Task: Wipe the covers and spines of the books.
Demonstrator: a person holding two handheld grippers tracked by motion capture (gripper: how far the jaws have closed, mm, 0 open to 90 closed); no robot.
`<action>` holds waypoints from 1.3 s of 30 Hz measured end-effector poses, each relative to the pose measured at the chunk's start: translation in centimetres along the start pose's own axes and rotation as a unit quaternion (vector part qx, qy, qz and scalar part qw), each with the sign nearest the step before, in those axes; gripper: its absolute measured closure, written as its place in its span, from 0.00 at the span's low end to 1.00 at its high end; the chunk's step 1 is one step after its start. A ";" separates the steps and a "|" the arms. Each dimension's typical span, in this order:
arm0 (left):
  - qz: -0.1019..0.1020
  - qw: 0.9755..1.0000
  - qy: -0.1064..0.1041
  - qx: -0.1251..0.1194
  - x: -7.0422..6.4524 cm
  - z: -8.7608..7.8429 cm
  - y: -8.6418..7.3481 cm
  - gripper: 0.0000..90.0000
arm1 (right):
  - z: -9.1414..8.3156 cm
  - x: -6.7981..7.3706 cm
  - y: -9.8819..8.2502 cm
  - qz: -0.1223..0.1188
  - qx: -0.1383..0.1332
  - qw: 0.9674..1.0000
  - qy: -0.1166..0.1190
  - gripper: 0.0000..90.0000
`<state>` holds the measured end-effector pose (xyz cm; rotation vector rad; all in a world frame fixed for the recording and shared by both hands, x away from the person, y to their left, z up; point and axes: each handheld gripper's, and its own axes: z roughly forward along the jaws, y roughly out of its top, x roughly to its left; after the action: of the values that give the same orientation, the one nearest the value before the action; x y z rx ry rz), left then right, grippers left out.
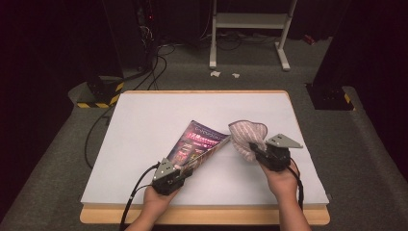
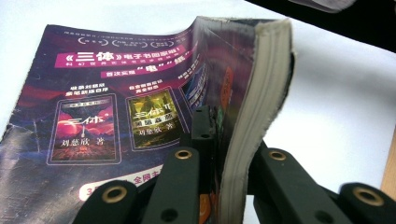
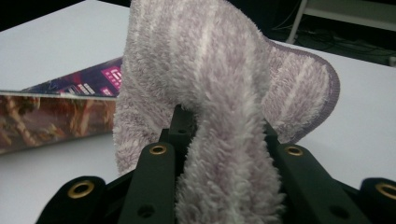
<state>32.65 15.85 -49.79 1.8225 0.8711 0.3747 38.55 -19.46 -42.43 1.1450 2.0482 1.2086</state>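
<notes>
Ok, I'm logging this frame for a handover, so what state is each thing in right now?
Book: near edge lifted off the table, clamped, cover bowed.
Cloth: purple striped, bunched, held up off the table.
Left gripper: shut on the book's page block.
Right gripper: shut on the cloth.
Table: white top, bare round the book.

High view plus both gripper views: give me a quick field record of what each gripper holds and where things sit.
left gripper: shut on the near edge of the purple paperback book
book state: one side lifted, cover lying on the white table top
right gripper: shut on the fuzzy lilac striped cloth
cloth state: bunched, raised off the table, right of the book
contact between cloth and book: cannot tell
</notes>
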 end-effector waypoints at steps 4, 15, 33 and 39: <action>-0.001 1.000 0.000 -0.001 0.0 0.0 0.0 0.91 | 3.0 0.2 0.6 0.003 0.023 1.000 0.008 0.78; 0.000 1.000 0.001 0.001 -0.1 0.0 0.0 0.91 | 7.5 1.4 -0.4 0.008 0.042 0.999 0.022 0.78; 0.008 1.000 0.008 0.003 -0.3 0.0 0.1 0.92 | 4.7 10.0 1.6 -0.067 0.009 0.988 0.135 0.78; 0.016 1.000 0.013 0.004 -0.5 0.0 0.0 0.92 | 3.9 12.4 2.2 -0.071 0.005 0.983 0.171 0.77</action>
<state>32.33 15.48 -49.71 1.8448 0.8640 0.4163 35.85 -6.61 -42.43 0.8205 2.3437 1.4002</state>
